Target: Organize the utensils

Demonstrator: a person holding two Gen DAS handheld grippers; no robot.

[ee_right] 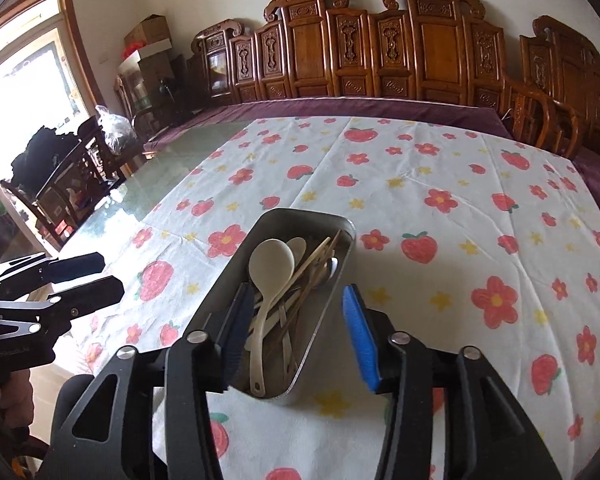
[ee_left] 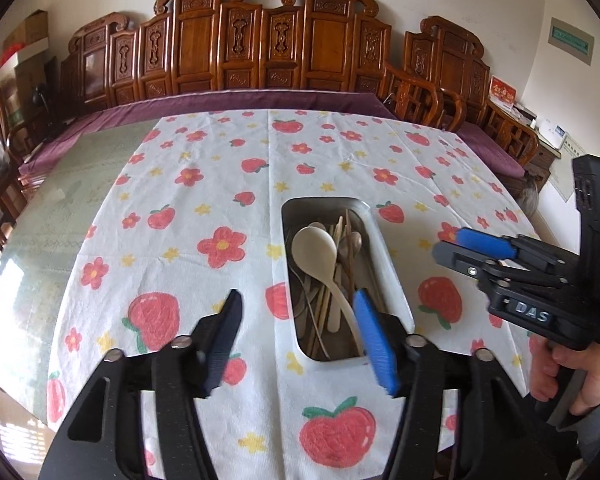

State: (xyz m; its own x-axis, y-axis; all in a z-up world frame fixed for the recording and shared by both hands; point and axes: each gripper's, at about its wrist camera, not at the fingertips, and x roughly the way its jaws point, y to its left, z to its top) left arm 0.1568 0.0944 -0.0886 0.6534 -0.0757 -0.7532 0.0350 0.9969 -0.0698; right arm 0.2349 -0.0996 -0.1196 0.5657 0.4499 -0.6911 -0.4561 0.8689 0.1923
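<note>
A long metal tray [ee_left: 392,276] lies on the strawberry tablecloth and holds a cream plastic spoon [ee_left: 316,250], several chopsticks and other utensils. My left gripper [ee_left: 296,304] is open and empty above the tray's near left side. My right gripper [ee_left: 446,246] shows at the right, a little above the cloth, open and empty. In the right wrist view the right gripper [ee_right: 292,300] hovers open over the near end of the tray [ee_right: 342,276], with the cream spoon [ee_right: 270,264] between its fingers' line of sight. The left gripper [ee_right: 102,274] shows at the left.
A flower-and-strawberry tablecloth [ee_left: 220,184] covers most of a glass-topped table [ee_left: 72,184]. A carved wooden bench with a purple cushion [ee_left: 260,98] runs behind the table. Wooden chairs [ee_right: 72,184] stand at the left near a window.
</note>
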